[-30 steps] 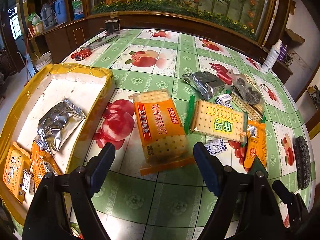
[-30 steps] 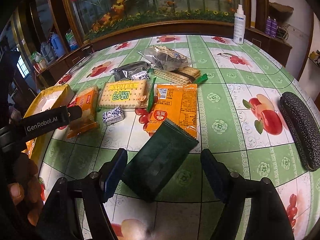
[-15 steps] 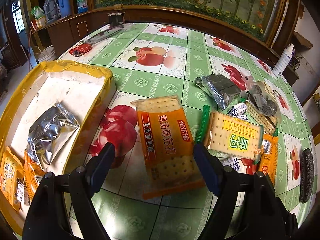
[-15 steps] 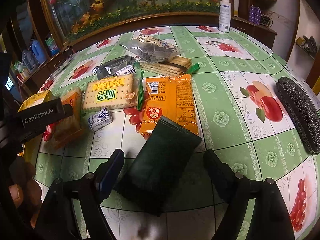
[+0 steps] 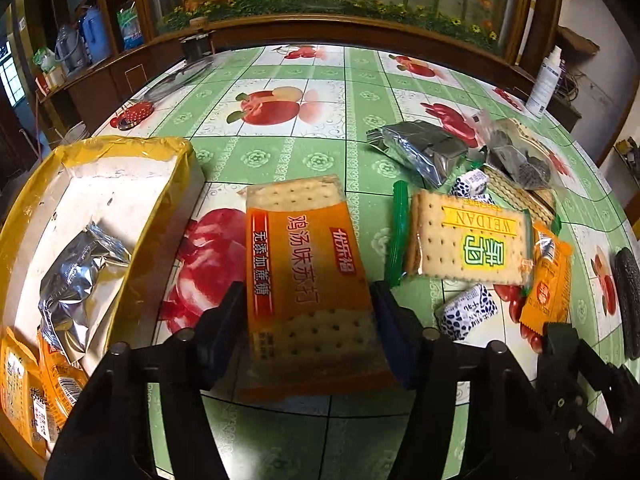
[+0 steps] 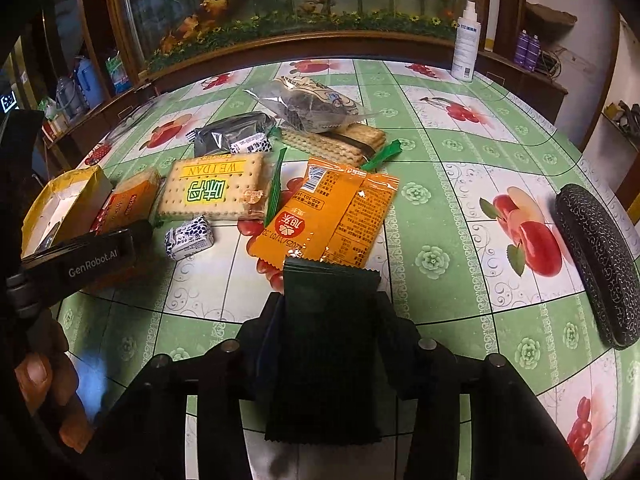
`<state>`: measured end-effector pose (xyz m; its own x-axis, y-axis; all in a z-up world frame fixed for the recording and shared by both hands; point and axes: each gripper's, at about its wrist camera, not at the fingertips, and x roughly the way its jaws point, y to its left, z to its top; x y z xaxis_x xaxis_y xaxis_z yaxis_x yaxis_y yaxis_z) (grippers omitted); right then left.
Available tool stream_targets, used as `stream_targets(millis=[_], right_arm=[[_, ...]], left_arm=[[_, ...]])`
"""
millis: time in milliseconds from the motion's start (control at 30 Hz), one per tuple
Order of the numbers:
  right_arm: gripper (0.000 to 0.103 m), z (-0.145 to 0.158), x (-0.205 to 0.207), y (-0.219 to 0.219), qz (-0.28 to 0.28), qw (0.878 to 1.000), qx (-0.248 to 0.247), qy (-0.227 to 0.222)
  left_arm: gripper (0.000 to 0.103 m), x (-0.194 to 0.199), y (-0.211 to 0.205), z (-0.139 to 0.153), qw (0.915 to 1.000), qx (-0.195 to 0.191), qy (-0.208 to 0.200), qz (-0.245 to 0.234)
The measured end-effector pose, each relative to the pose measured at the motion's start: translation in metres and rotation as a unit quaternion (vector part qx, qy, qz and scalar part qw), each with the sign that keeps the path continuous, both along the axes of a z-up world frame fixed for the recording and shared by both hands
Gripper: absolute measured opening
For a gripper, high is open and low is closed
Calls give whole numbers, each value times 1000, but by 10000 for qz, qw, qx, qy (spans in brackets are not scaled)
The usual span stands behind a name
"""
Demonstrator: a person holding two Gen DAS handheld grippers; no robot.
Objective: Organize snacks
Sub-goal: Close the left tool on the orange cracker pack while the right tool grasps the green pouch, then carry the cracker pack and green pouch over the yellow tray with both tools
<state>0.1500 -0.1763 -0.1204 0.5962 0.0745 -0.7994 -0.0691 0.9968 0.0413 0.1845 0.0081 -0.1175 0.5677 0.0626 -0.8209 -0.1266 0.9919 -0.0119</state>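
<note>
Left wrist view first: lots of stuff scattered around. To the left sits a yellow-rimmed tray (image 5: 176, 152) with a crinkled silver foil pouch (image 5: 80, 272) and a couple of orange packets (image 5: 24, 396) in its near corner. Right of centre there's a WEIDAN cracker pack (image 5: 468, 244), a small blue-and-white candy (image 5: 466, 316) just near of it, a silver bag (image 5: 420, 150) farther back, and a dark glasses case (image 5: 628, 300) at the far right edge. It's all on a table (image 5: 320, 92) under a green oilcloth with fruit prints; a wooden-framed glass panel with plants runs along the far side. The left gripper (image 5: 306, 332) has its jaws pressed against both long sides of the orange soda cracker pack (image 5: 304, 276), near end between the fingers, the rest sticking out away from the camera.

Right wrist view: an orange snack packet (image 6: 328, 216) lies just beyond the fingers, and a white spray bottle (image 6: 466, 40) stands at the table's far edge. The tray shows at the left, beside the other gripper. The right gripper (image 6: 328, 316) is clamped on a dark green packet (image 6: 328, 344), which runs lengthwise between the jaws, its far edge overlapping the orange snack packet.
</note>
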Motion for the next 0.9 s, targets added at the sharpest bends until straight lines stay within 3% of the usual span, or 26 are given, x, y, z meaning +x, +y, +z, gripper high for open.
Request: stream_targets(millis=[567,900], right_arm=[[46,1,-16,-39,-72,9994,331,-97],[45,19,-28,-27,157,9987,400,-263]], left_arm=[[52,-25,5,4,9996,-171,-35,-232],[52,-52,-2,25,9989,321,-309,-145]])
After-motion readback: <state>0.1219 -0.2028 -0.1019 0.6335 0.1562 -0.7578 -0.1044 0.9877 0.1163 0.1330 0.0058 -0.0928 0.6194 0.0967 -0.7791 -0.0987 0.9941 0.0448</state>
